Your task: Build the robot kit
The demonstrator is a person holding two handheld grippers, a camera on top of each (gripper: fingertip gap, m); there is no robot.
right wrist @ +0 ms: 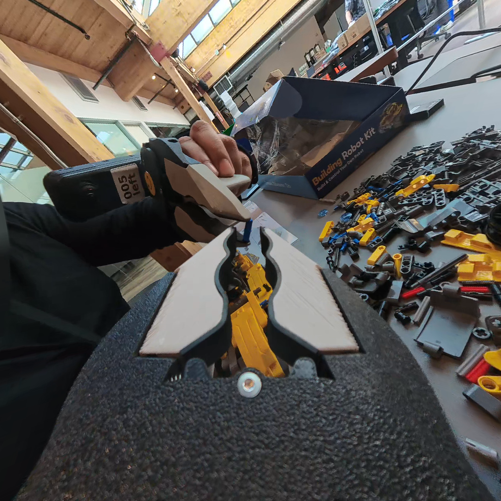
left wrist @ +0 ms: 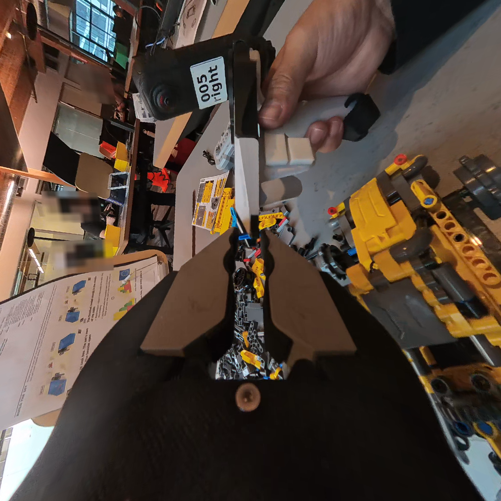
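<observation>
- Left claw: its jaws stand narrowly parted over the worktop. A small blue plastic peg sits right at its tips, but whether it is pinched cannot be told.
- Right claw: its jaws are slightly apart and grip nothing. The tips are just beside the peg and meet the left claw tip to tip.
- A yellow-and-grey brick-built vehicle model lies under the right claw.
- A loose pile of black, grey and yellow building pieces is spread to the right, with a dark blue cardboard box behind it.
</observation>
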